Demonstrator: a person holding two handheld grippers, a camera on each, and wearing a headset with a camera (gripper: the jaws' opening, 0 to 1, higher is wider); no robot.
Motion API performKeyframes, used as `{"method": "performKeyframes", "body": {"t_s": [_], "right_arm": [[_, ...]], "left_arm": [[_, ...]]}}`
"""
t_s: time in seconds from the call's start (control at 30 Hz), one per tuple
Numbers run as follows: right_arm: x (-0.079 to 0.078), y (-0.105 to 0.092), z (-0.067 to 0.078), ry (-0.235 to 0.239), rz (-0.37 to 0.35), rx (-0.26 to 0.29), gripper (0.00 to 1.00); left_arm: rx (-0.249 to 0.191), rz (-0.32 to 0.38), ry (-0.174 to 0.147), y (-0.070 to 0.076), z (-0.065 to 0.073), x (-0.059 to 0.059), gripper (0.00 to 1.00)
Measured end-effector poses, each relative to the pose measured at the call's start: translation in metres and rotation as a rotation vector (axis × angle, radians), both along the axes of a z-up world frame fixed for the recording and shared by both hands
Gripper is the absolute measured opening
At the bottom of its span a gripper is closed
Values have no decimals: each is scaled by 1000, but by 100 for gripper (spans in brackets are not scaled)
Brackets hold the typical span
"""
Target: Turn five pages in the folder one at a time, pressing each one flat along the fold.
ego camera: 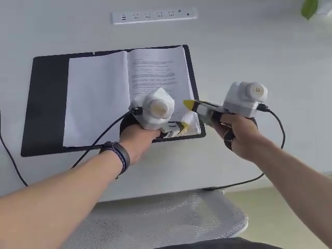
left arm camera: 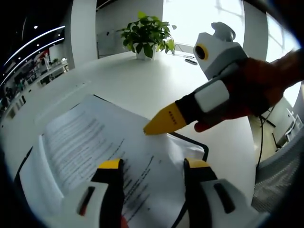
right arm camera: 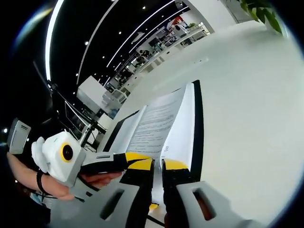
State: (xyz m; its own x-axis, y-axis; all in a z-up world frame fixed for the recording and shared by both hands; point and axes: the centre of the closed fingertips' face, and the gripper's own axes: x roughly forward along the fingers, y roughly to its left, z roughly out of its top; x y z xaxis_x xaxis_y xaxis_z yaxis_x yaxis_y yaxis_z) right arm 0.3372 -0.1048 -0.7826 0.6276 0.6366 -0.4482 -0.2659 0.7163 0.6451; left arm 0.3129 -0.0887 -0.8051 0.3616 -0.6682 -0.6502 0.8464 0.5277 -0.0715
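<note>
Looking down on the folder, spread open and flat on the white counter, just below a power strip. Left of the fold, a blank sheet back, lying smooth. Right of it, a printed page, down flat too, save perhaps a slight lift at the near outer corner in the left gripper view; hard to be sure.

Judging by that blank back on the left, at least one page turned over and laid flat already. Cannot count the sheets beneath it, so no telling the number left of the five.

Left claw spread wide, holding nothing, poised over the near edge of the printed page close to the outer corner. Right claw pressed together to a point, tip down at that same corner, just beside the left one. Cannot tell whether pinching a sheet edge or merely touching paper.

Reads as the start of another turn rather than a pressing pass — neither claw anywhere near the fold. Left to do, on this showing: lift this printed page, carry it across, press it down along the fold, then the same for any pages remaining of the five.
</note>
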Motion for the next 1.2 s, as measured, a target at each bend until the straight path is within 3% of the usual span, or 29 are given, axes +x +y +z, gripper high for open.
{"method": "performKeyframes", "body": {"t_s": [0.13, 0.4, 0.63, 0.83, 1.2], "right_arm": [[0, 1, 3, -9, 7, 3, 1], [0, 2, 9, -16, 7, 4, 0], [0, 5, 15, -29, 18, 1, 0], [-1, 10, 24, -42, 21, -5, 0], [-3, 25, 45, -68, 20, 3, 0]], "left_arm": [[-23, 3, 35, -2, 2, -1, 55], [-51, -3, 53, 3, 14, -7, 66], [-81, 1, 28, 11, 33, -3, 69], [-87, 3, 1, 27, 49, -2, 71], [-96, 21, -26, 59, 65, -4, 71]]}}
